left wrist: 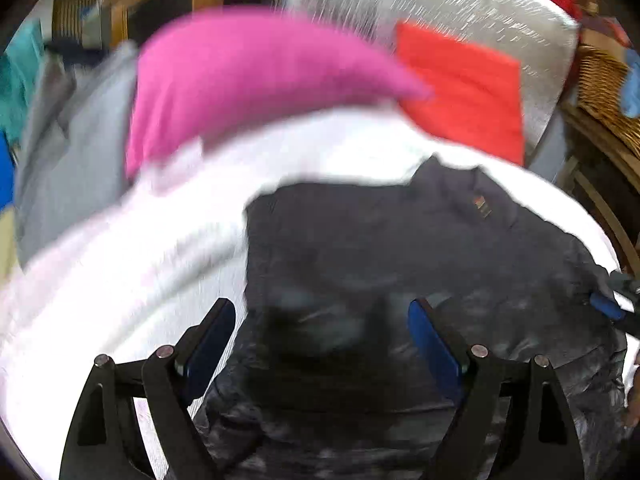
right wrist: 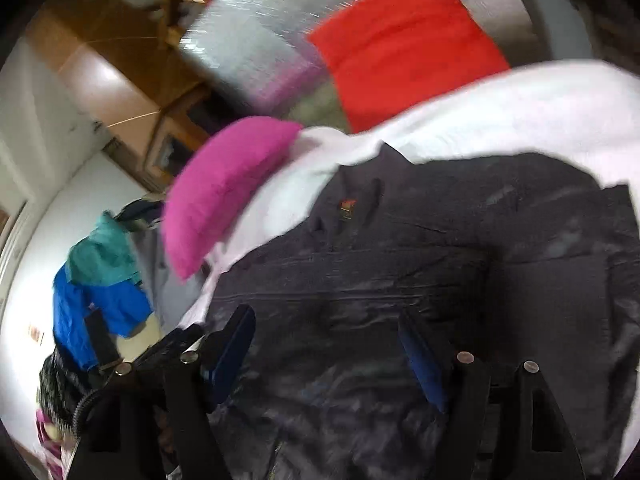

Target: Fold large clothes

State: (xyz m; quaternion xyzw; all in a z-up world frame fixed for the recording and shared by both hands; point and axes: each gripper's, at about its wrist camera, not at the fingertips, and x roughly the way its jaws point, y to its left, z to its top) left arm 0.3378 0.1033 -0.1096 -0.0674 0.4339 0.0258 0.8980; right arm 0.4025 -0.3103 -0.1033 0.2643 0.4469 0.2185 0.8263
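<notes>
A dark grey jacket (left wrist: 380,248) with a small red chest logo lies spread on a white bed sheet (left wrist: 100,280). It also shows in the right wrist view (right wrist: 420,248). My left gripper (left wrist: 322,312) is open and empty just above the jacket's lower part. My right gripper (right wrist: 326,322) is open and empty over the jacket too. The tip of the right gripper (left wrist: 608,306) shows at the jacket's right edge in the left wrist view. Both views are blurred.
A pink pillow (left wrist: 248,76) and a red pillow (left wrist: 464,92) lie at the head of the bed against a silver headboard (left wrist: 460,4). Grey cloth (left wrist: 72,152) lies left. Blue and teal clothes (right wrist: 100,280) hang left. A wicker basket (left wrist: 604,92) stands right.
</notes>
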